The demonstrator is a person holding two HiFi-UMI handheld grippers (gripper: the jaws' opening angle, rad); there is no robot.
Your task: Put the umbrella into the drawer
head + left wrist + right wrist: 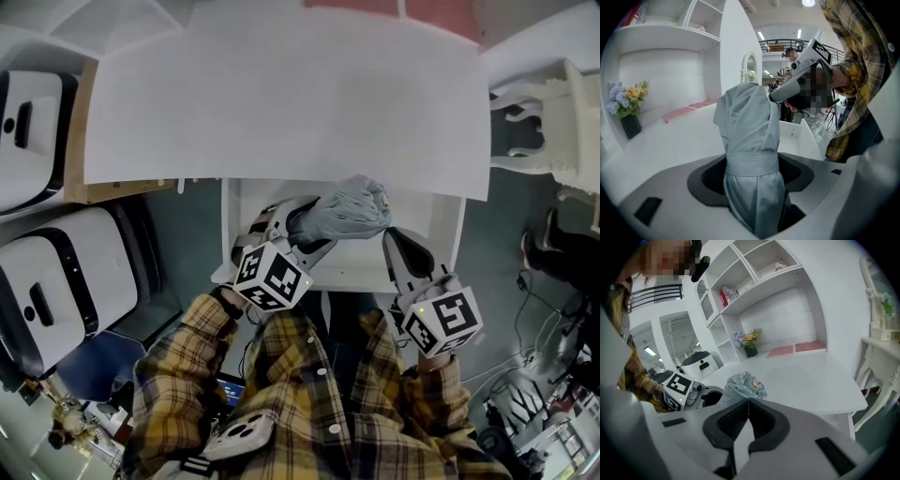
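The left gripper (752,176) is clamping its widely spread jaws around the folded pale grey fabric umbrella (749,122), which is sticking out past the jaw tips above the open white drawer (439,221). The right gripper (747,417) is hovering over the drawer's right side, jaws pressed together and empty, just beside the umbrella.

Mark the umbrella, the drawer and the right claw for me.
umbrella (749,126), left gripper view, on its folded grey fabric.
drawer (434,217), head view, on the bare white inside.
right claw (748,401), right gripper view, where the closed tips meet.
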